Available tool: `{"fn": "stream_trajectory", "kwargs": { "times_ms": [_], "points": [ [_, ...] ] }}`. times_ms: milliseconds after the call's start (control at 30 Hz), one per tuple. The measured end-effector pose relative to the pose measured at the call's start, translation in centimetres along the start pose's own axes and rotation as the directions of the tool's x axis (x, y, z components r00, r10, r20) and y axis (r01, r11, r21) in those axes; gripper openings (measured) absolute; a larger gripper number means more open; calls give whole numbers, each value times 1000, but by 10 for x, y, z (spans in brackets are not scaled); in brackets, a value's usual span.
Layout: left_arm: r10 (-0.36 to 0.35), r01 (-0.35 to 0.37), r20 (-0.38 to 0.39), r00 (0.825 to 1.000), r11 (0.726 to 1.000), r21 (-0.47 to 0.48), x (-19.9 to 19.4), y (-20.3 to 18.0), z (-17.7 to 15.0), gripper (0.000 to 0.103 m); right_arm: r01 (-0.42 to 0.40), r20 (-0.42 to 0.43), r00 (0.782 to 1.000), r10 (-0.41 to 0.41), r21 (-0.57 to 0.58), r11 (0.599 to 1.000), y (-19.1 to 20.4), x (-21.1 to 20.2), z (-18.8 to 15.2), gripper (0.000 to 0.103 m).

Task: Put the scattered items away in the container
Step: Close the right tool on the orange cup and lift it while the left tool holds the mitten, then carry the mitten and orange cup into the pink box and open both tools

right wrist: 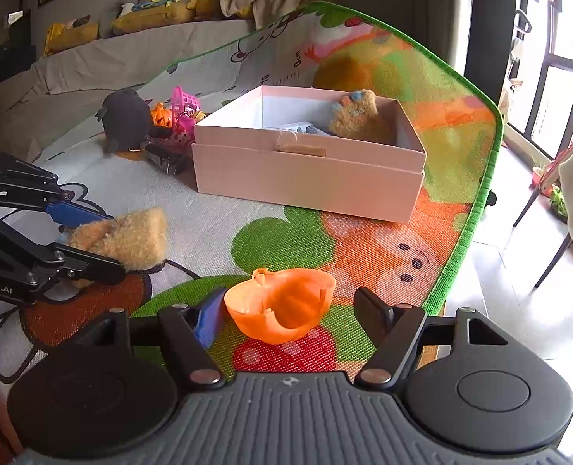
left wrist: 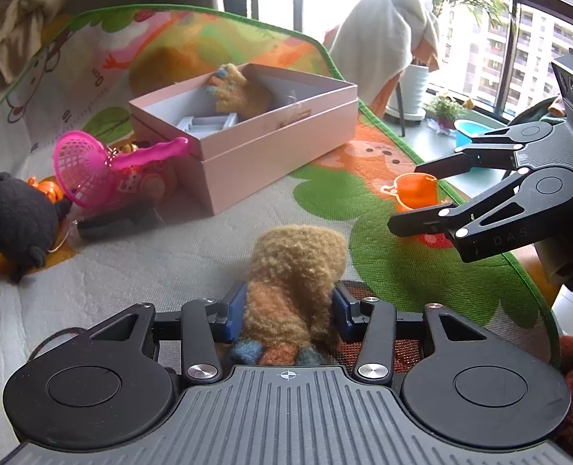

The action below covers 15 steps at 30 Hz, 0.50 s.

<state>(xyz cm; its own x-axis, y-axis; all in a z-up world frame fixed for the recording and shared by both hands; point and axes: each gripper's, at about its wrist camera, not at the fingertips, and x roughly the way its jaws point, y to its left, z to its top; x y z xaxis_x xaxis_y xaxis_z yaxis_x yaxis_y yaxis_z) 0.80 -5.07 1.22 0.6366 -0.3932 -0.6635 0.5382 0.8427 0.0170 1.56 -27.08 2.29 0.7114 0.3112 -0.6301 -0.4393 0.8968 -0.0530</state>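
My left gripper (left wrist: 288,306) is shut on a tan plush toy (left wrist: 298,263) that lies on the play mat; its blue pads press both sides of the toy. From the right wrist view the same plush toy (right wrist: 131,236) sits between the left gripper's (right wrist: 114,243) fingers. My right gripper (right wrist: 290,298) stands open around an orange toy cup (right wrist: 282,310) tipped on its side, with a gap at the right finger. In the left wrist view the right gripper (left wrist: 408,198) is by the orange cup (left wrist: 416,190). The pink box (left wrist: 271,155) (right wrist: 305,182) stands open further back and holds another tan plush (right wrist: 358,114).
Left of the box lie a black plush (left wrist: 15,221), a pink net scoop (left wrist: 81,170) and a small pumpkin toy (right wrist: 160,114). The mat's green edge (right wrist: 476,213) runs close on the right, with tiled floor beyond. A chair draped in white cloth (left wrist: 383,38) stands by the window.
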Motion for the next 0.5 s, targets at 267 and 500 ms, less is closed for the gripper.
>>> {"fn": "stream_trajectory", "kwargs": {
  "times_ms": [267, 500],
  "points": [
    [-5, 5, 7, 1000, 1000, 3, -15, -5, 2, 50, -9, -11, 1000, 9, -20, 1000, 3, -3, 0, 49],
    [-16, 16, 21, 1000, 1000, -1, -24, -12, 4, 50, -1, -5, 1000, 1, -55, 998, 2, -18, 1, 49]
  ]
}}
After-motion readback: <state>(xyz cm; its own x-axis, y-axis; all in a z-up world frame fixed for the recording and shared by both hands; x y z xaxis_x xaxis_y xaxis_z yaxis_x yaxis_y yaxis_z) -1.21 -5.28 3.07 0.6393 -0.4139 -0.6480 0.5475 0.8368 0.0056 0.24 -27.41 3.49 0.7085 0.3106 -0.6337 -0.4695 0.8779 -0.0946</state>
